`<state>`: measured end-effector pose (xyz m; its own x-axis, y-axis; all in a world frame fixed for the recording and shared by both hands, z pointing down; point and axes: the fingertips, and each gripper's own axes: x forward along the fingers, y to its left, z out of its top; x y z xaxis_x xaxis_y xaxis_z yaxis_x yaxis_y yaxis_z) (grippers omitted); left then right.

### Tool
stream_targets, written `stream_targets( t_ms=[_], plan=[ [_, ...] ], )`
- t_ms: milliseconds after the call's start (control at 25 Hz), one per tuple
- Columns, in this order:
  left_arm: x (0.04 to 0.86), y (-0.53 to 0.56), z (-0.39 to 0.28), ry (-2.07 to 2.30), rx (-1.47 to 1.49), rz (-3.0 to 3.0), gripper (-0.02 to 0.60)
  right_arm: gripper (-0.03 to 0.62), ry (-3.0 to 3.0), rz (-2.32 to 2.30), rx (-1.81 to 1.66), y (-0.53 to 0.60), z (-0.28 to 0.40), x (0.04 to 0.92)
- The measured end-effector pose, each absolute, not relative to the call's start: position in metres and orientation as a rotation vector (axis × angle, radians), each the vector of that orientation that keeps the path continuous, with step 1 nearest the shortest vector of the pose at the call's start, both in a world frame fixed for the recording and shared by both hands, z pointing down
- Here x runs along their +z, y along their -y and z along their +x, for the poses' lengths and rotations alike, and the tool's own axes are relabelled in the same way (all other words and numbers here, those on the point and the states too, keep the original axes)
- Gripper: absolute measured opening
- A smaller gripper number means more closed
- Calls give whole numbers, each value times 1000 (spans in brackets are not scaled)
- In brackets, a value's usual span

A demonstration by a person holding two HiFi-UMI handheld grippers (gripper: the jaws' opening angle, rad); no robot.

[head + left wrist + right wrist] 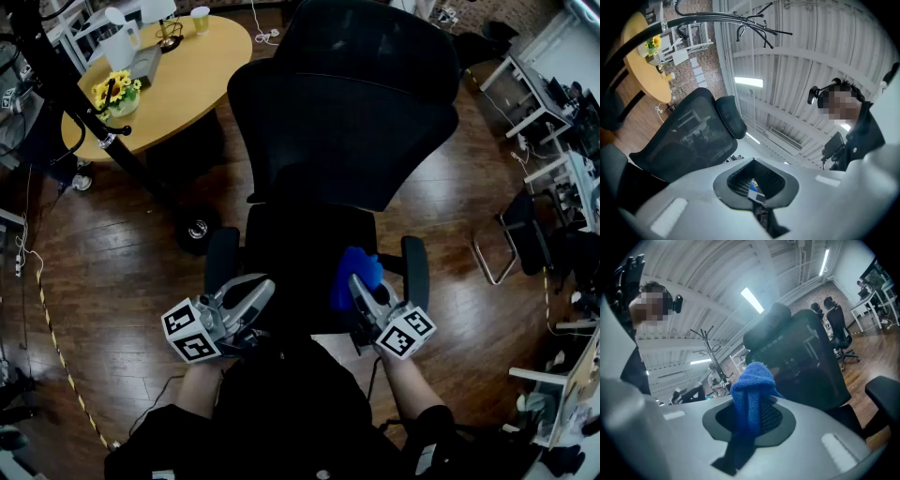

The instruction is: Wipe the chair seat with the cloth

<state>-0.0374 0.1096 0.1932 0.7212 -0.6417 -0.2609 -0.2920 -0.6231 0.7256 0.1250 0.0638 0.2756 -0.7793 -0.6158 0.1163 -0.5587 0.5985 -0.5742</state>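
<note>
A black office chair faces me in the head view, its dark seat [300, 248] below the mesh backrest [347, 131]. My right gripper [360, 287] hovers over the seat's front right part, shut on a blue cloth [355, 272]. In the right gripper view the cloth [751, 394] bunches up between the jaws of the right gripper [755, 422] and hangs down in front. My left gripper [259, 289] sits at the seat's front left edge, jaws together and holding nothing. The left gripper [755, 188] points up at the backrest [689, 133] in its own view.
Armrests [221, 258] [415, 270] flank the seat. A round wooden table [187, 75] with yellow flowers [117, 92] stands at the far left, with a black coat stand pole [66, 89] before it. Desks and another chair [525, 234] stand at the right on the wood floor.
</note>
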Motion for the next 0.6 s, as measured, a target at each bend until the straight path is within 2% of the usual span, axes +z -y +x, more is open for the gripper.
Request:
stream_targets(
  t_ms=[240, 600],
  plan=[
    [266, -75, -37, 791, -630, 2151, -8, 61, -2780, -928, -1084, 36, 66, 399],
    [361, -53, -48, 912, -646, 1999, -8, 61, -2866, -840, -1349, 131, -74, 563]
  ],
)
